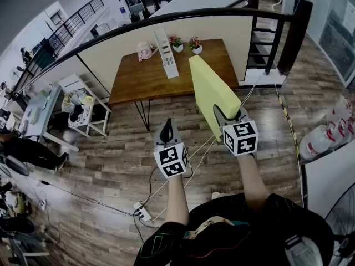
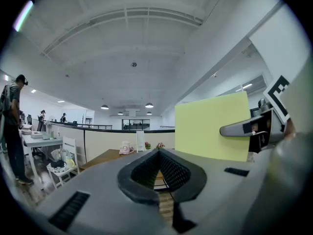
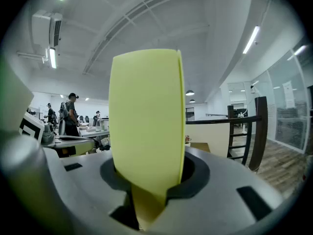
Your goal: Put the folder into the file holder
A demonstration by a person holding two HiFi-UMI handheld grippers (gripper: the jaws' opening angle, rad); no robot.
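A pale yellow folder (image 1: 211,90) stands on edge in the air in front of the wooden table (image 1: 133,85). My right gripper (image 1: 228,115) is shut on its near lower corner. In the right gripper view the folder (image 3: 146,121) rises straight up out of the jaws (image 3: 146,202). The white file holder (image 1: 166,54) stands upright at the back of the table, well beyond the folder. My left gripper (image 1: 168,127) hangs lower and to the left, shut with nothing in it. In the left gripper view the folder (image 2: 212,126) is at the right and the file holder (image 2: 141,141) is far off.
A pink telephone (image 1: 145,50) and two small flower pots (image 1: 176,43) stand beside the file holder. Behind the table runs a dark railing (image 1: 183,16), with stairs (image 1: 266,43) at the right. A white stool with clutter (image 1: 83,107) stands left; cables and a power strip (image 1: 141,209) lie on the floor.
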